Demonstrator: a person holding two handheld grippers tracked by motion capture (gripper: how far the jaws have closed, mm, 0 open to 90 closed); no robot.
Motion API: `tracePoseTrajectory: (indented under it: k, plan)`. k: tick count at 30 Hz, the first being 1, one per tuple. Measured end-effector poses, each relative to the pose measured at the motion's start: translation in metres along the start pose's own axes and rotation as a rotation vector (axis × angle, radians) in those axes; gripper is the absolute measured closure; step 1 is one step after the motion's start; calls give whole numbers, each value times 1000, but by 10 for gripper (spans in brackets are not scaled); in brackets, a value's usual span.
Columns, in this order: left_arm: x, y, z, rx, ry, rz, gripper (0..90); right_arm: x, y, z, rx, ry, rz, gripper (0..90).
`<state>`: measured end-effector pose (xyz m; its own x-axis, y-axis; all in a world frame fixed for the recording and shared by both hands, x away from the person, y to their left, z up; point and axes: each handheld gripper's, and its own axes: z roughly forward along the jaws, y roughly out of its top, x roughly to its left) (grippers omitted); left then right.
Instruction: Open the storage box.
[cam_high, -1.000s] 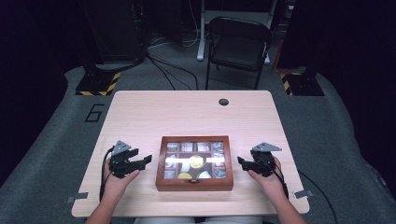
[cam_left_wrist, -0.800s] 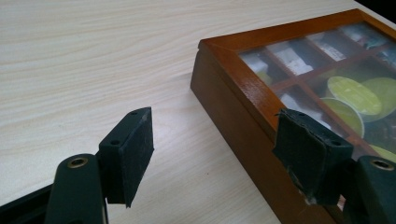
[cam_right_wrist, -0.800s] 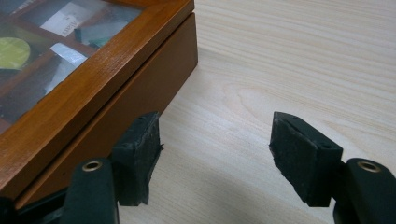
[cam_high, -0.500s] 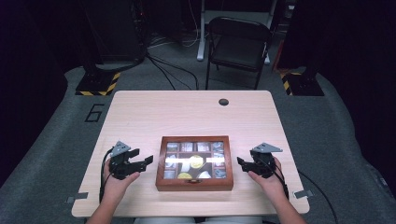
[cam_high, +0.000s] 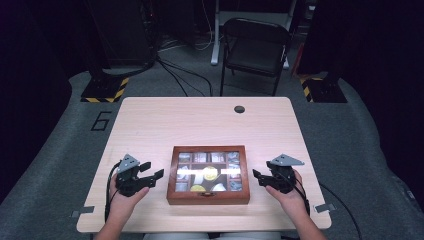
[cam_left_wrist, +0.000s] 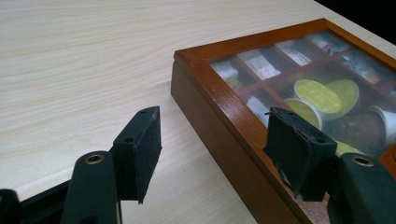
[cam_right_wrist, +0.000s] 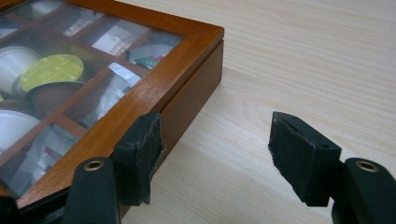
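Nothing has moved much since the earlier frame: both my grippers stay beside the wooden box (cam_high: 208, 174), low in the centre of the high view. My left gripper (cam_high: 151, 173) is wide open and holds nothing; my right gripper (cam_high: 257, 177) is also wide open and empty. Its lid is a glass pane in a brown polished frame, with round capsules (cam_left_wrist: 325, 94) and paper sachets (cam_right_wrist: 117, 40) under it. On the pale table (cam_high: 200, 120), a dark round hole (cam_high: 239, 109) sits higher. A black chair (cam_high: 256, 47) stands behind.
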<state>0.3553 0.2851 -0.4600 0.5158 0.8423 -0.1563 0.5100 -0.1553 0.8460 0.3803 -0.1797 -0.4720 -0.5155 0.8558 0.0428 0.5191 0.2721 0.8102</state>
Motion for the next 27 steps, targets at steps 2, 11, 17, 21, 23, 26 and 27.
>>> tracePoseTrajectory:
  k: [2,11,17,21,23,26,27]
  plan:
    - [-2,-1,-1,4,-3,7,370,3,1,-2,-2,-2,-20,347]
    - [-15,-4,-5,22,-7,50,383,11,3,-5,-7,7,-37,354]
    - [-18,-7,-6,31,-17,47,388,15,1,-11,-14,29,-31,360]
    - [-22,-9,-8,37,-28,52,397,21,-1,-18,-20,45,-35,363]
    - [-24,-10,-9,39,-31,55,401,24,-2,-21,-20,50,-39,363]
    - [-25,-11,-10,36,-30,56,402,28,-4,-25,-23,59,-46,364]
    - [-26,-12,-10,38,-32,57,402,29,-4,-26,-25,60,-47,365]
